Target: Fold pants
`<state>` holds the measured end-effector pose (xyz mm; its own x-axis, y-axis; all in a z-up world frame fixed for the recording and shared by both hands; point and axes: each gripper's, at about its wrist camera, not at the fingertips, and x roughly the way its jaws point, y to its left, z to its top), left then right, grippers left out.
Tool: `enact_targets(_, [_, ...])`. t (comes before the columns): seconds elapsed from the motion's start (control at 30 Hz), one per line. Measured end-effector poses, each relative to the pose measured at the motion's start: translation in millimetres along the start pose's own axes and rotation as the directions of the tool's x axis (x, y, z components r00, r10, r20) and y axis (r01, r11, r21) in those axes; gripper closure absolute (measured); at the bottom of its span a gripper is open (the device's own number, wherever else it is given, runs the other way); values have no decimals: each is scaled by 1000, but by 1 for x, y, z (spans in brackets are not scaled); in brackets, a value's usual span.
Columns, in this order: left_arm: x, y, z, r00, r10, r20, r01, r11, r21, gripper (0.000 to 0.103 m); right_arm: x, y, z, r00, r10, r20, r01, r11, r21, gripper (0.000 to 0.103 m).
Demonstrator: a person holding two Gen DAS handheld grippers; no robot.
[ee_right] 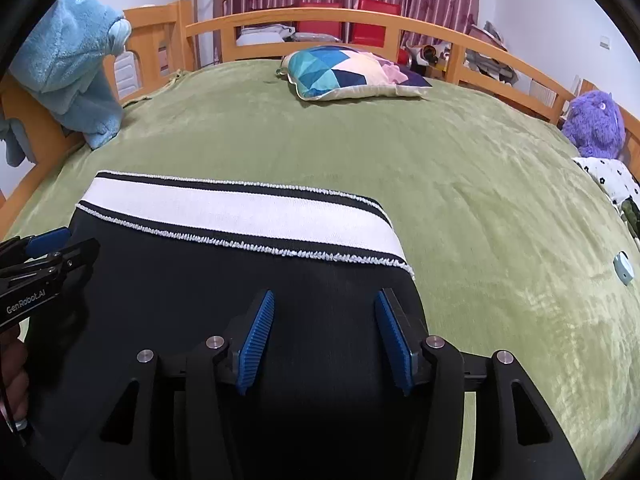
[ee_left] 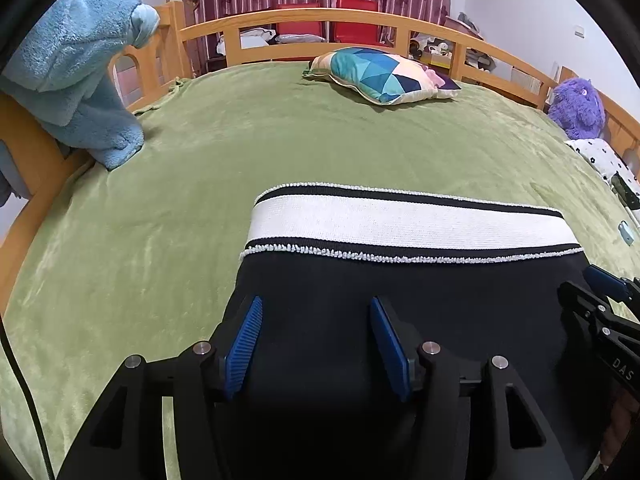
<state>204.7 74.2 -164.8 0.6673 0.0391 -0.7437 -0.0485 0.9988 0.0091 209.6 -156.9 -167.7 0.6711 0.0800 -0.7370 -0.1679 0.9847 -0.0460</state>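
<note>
Black pants [ee_left: 400, 292] with a wide white waistband [ee_left: 400, 222] lie flat on the green bedspread [ee_left: 160, 208], waistband at the far end. They also show in the right wrist view [ee_right: 192, 280], with the waistband [ee_right: 240, 216] above. My left gripper [ee_left: 316, 312] is open, its blue pads over the black fabric near the pants' left edge. My right gripper [ee_right: 324, 308] is open over the fabric near the right edge. Each gripper shows at the side of the other's view: the right one [ee_left: 600, 304], the left one [ee_right: 44, 252]. Neither holds anything.
A patterned pillow [ee_left: 380, 76] lies at the far side of the bed. A blue plush blanket [ee_left: 72, 64] hangs on the wooden rail [ee_left: 320, 16] at left. A purple plush toy [ee_left: 576, 108] and a white patterned cloth [ee_left: 604, 160] sit at right. A small blue object [ee_right: 623, 267] lies on the bedspread.
</note>
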Motion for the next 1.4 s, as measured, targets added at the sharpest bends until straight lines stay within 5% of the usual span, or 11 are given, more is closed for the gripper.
enact_targets(0.53, [-17,9,-19,995,45,-87,-47,998,-29,47,-11,-12,-10,997,36,-72,-33,998,49,47])
enact_targets(0.83, [-74,18,-90,996,-10,-89,0,994,-113,47,-48,-15,-52,996,-3,-84,8,998,58,40])
enact_targets(0.97, [-101,4,-105,997,12,-70,-18,997,-79,49,-72,-19,-79,994,19,-107,-9,995,100,40])
enact_targets(1.07, [-128,-4,-105,997,-53,-54,47,994,-101,49,-94,-19,-91,992,43,-115,-28,991,130,41])
enact_targets(1.4, [-202,-13,-111,994,-91,54,96,990,-107,42,-202,-7,-107,996,-12,90,-1,989,146,35])
